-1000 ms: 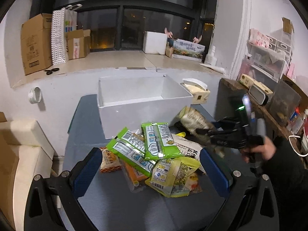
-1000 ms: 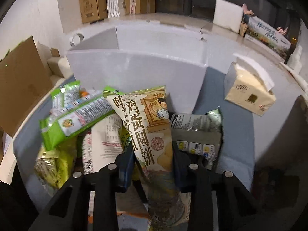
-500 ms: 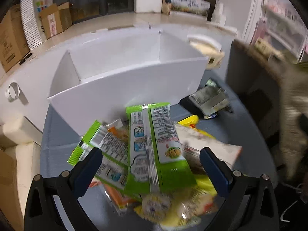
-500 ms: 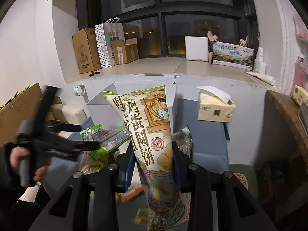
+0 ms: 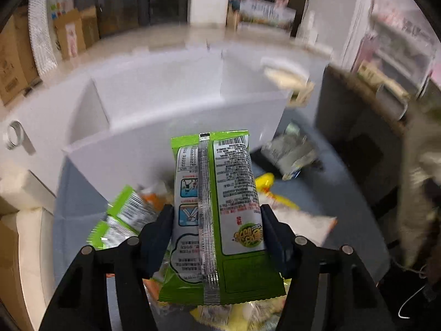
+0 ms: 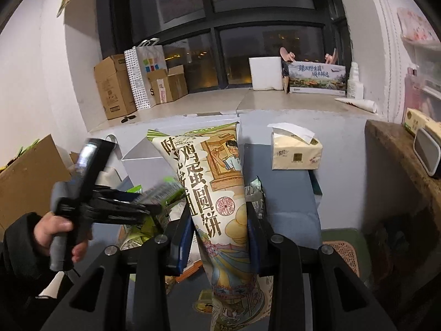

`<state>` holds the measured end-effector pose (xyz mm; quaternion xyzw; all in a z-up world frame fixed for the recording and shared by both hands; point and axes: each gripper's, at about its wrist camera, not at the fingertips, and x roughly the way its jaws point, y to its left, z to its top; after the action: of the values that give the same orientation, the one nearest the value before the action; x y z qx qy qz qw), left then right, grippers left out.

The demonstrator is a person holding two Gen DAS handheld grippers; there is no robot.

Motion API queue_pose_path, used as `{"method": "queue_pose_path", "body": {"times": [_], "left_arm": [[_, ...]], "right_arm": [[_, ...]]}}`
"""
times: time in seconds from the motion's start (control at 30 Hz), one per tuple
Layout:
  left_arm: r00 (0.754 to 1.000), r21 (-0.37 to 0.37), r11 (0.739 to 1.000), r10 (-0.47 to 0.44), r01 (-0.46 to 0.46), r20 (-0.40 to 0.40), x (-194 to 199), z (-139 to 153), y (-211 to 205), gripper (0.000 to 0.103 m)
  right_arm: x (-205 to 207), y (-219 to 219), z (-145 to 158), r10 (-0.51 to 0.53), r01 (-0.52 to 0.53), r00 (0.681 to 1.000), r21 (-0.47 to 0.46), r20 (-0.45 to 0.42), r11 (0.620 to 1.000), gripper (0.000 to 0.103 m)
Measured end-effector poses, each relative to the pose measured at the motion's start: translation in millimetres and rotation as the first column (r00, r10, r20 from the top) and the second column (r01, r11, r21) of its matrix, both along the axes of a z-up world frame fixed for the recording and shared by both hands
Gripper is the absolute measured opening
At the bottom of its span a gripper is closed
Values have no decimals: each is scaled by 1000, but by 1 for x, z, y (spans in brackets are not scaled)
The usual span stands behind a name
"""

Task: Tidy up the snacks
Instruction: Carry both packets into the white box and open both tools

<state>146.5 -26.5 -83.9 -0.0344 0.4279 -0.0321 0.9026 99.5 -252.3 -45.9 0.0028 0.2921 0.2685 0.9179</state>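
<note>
The left gripper [image 5: 217, 220], pinching the green packet [image 5: 220, 220] lengthwise, faces the white box [image 5: 176, 104] at upper centre; the right gripper [image 6: 219, 229] clamps the biscuit bag [image 6: 215, 193].

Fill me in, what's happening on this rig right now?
A person is sorting snacks with a tool in each hand. The left tool is clamped on a green snack packet, raised over the pile of snacks on the blue table. The right tool grips a tall biscuit bag. The white divided box behind the pile looks empty as far as visible.
</note>
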Motion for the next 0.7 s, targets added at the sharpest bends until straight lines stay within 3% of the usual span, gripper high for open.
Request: {"method": "queue_pose_path", "body": {"times": [0.27,0.43,0.7], "left_arm": [[975,-3,997,76,-77,210,-46,69,39,67],[958,15,990,133,-141,254,-31,95,68,67],[944,47,980,171,-191,282,36,110,90,67]], "right_arm": [[9,21,3,56,-55,998,37,-25,998,37],[33,49,21,84,-83,996,62,-12,995,37],[110,113,57,108,-108,994,56,3,993,37]]}}
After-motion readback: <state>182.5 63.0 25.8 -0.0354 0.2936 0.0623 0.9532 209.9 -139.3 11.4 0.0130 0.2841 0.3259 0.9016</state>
